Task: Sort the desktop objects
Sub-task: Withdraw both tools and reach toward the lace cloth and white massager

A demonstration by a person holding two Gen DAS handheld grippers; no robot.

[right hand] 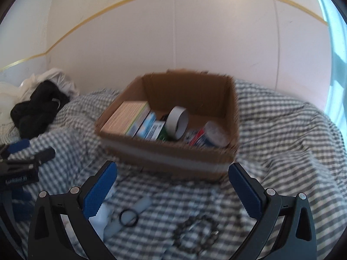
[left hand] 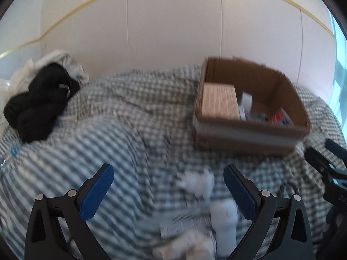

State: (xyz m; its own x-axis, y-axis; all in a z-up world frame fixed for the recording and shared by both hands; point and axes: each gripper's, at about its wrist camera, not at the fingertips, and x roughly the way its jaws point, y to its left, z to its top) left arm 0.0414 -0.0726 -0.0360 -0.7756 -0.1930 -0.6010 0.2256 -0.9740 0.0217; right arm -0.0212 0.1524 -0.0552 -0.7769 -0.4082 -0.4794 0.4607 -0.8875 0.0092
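Both the left gripper (left hand: 169, 182) and right gripper (right hand: 172, 178) had fingers apart, empty. The cardboard box (right hand: 173, 158) sat upright on the checked bedcover (right hand: 282, 140), its long side running left-right, opening upward.

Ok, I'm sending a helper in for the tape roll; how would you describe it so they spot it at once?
Find the open brown cardboard box on the grey-and-white checked bedspread. Inside, right of the row of upright small cartons, the grey roll of tape stands on edge. It is the only hollow ring in the box, with a white inner wall.
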